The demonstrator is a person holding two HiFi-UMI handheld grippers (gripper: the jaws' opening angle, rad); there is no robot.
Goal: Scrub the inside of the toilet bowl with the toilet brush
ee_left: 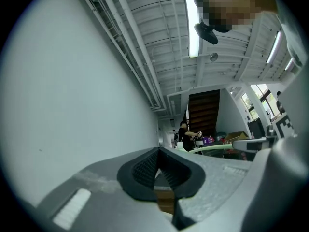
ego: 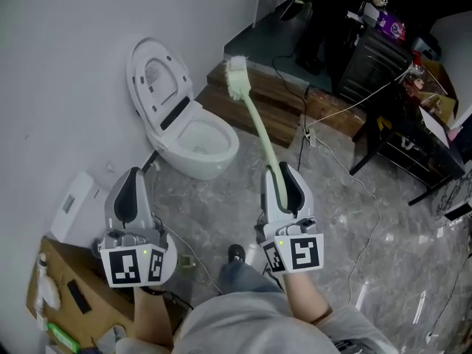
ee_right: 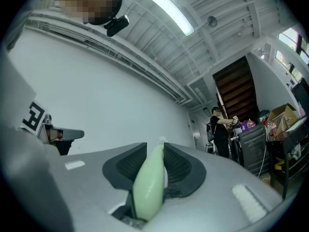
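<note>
The right gripper (ego: pixel 284 181) was clamped on the very end of the toilet brush (ego: pixel 256 122), whose long pale-green handle ran up and away from it. This put the bristle head (ego: pixel 237 75) in the air, beyond the toilet bowl (ego: pixel 223 150) and off its far-right side. With such a short hold on a long lever, the handle would likely twist or slip between the jaws once the bristles pushed against the porcelain. A careless swing toward the bowl could also knock the raised lid (ego: pixel 154 74) behind it. A cable (ego: pixel 345 169) lay on the floor to the right of the bowl, a possible snag for the feet.

Both grippers were angled upward on the near side of the bowl. The left gripper (ego: pixel 133 189), near-left of the bowl, had its jaws pressed together with nothing between them.
</note>
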